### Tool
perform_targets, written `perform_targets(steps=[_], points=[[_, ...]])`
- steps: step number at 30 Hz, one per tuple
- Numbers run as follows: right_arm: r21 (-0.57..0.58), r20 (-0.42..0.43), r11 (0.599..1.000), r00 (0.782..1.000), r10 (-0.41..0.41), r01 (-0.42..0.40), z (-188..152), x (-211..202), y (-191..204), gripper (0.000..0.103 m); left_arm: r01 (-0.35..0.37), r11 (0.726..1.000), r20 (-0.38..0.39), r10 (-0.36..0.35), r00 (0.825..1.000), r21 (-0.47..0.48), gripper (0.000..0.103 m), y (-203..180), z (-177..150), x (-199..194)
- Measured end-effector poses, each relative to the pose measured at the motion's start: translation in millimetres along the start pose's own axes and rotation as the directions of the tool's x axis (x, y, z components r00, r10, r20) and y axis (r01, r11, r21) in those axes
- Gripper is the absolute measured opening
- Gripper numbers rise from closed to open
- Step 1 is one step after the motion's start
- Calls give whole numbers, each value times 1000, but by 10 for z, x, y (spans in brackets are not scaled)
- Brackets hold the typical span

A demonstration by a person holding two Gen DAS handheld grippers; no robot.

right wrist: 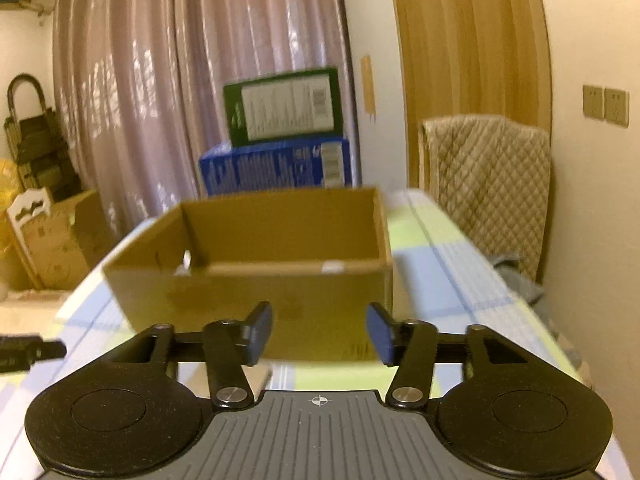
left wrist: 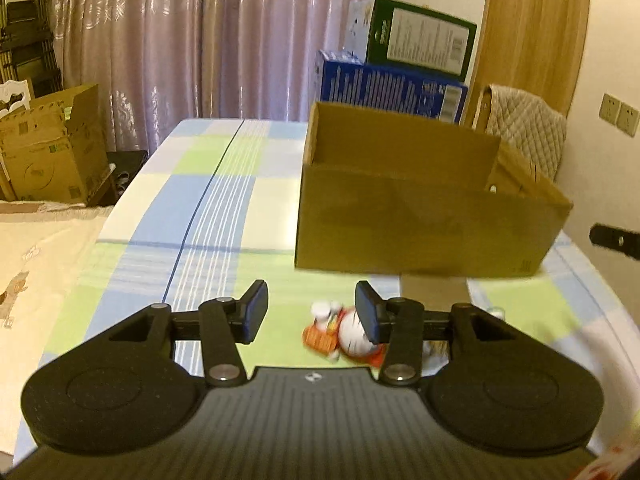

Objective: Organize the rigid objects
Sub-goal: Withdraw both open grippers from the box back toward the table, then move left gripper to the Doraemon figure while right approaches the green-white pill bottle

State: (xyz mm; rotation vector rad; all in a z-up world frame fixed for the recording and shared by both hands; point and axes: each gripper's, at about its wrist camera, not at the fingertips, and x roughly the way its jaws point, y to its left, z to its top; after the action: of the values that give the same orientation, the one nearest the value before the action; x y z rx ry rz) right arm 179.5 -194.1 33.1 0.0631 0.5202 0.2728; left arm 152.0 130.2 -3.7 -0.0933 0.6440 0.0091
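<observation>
1. We see the open cardboard box [left wrist: 420, 216] on the checked tablecloth [left wrist: 208, 216], likely light and stiff.
2. Our left gripper [left wrist: 312, 312] and right gripper [right wrist: 320, 336] both stand partly open, holding nothing.
3. The small cat figurine [left wrist: 340, 334] lies before the box; hard, light, perhaps slippery, so we would pinch its round body.

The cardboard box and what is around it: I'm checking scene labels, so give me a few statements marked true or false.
1. The cardboard box is open at the top. True.
2. The left gripper is clamped on the toy figure. False: its jaws are apart, the toy lies on the cloth.
3. A green box sits on a blue box. True.
4. The right gripper holds a toy. False: nothing is between its jaws.
</observation>
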Motion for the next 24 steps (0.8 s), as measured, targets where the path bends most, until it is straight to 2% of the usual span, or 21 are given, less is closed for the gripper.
perform_targets(steps=[6,8,12,14,24], points=[[0,-85,1000,996,22,-22,-274,7,48,56,-3,1000,-48,4,999,13,46,116,-229,-10],[-6,-95,1000,995,30,-31,-296,31,74,57,9,1000,-56,-9,998,0,50,161,-262,7],[-12,-111,999,993,49,-50,-316,100,122,59,28,999,-72,-30,997,-28,52,211,-294,56],[-26,-120,998,991,51,-55,-338,136,145,59,35,999,-72,-37,997,-27,58,206,-287,88],[-29,-153,998,987,56,-61,-389,223,123,60,38,999,-111,-37,993,8,60,131,-292,218]])
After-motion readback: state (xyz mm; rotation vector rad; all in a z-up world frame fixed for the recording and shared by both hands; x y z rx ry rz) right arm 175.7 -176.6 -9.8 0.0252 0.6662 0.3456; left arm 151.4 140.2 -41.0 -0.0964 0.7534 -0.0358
